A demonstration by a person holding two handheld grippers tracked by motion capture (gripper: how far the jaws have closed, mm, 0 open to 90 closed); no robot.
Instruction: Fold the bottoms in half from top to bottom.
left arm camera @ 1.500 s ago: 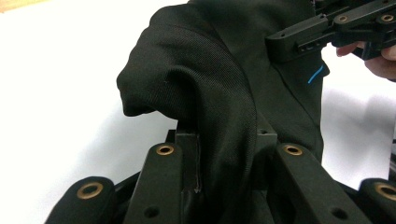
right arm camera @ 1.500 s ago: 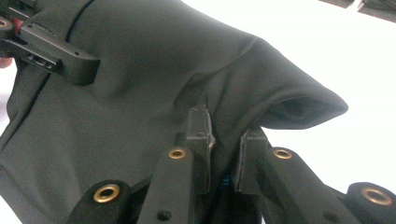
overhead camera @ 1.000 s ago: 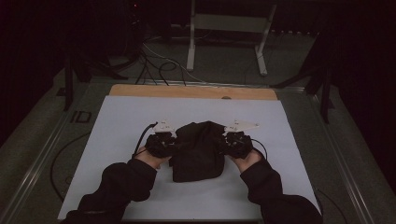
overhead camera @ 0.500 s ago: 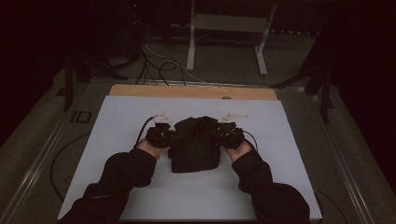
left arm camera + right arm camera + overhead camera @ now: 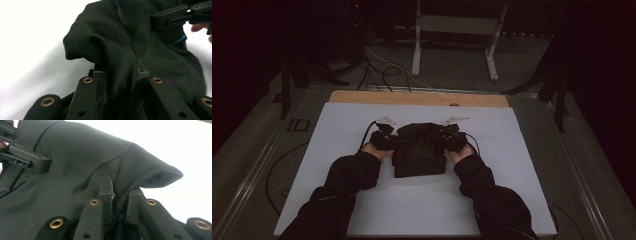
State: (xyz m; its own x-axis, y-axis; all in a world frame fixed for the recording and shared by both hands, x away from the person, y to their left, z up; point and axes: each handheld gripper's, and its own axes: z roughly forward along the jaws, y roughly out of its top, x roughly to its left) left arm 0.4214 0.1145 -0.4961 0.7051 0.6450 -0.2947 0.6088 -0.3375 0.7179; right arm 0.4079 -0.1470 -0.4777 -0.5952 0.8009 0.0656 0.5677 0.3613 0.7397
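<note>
- A dark cloth, loosely folded, lies mid-counter on a white sheet, its long axis running from the person toward the far edge.
- The left gripper sits at the cloth's left edge, near the far corner; its fingers are closed on a raised fold of fabric.
- The right gripper mirrors it at the right edge, fingers pinching a fold likewise.
- The cloth lies between the two grippers, equally near to both, so any lift or fold would likely carry the far edge toward the person.
</note>
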